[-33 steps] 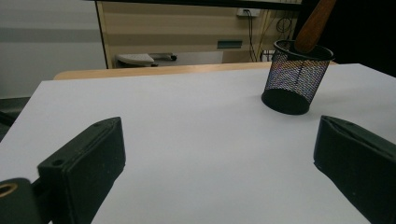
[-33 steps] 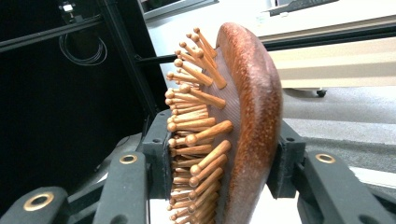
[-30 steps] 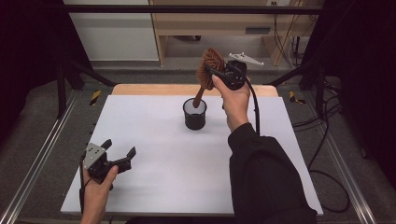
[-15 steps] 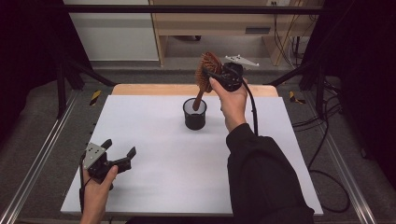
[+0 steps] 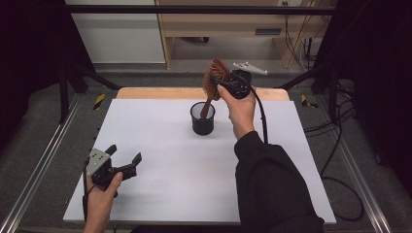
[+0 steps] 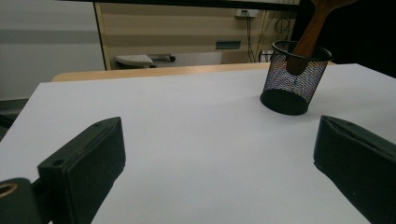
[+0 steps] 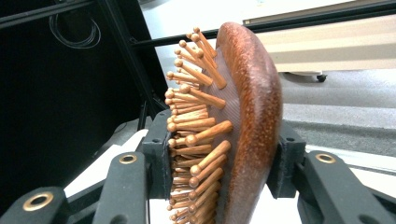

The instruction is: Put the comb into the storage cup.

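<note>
No legible text, label, brand, number or sign appears on any surface or object in the three current views.

The wooden hairbrush [image 5: 215,76] is reddish-brown, with an oval head and rows of round-tipped wooden pins on one face. It stands head up, tilted, its handle end down inside the black mesh cup [image 5: 202,119]. My right-hand fingers [image 7: 158,154] clamp the head, one on the pin side and one on the smooth back. The cup is a small round wire-mesh holder with a solid dark base, standing upright on the white bench [image 5: 160,194], toward its far middle.
</note>
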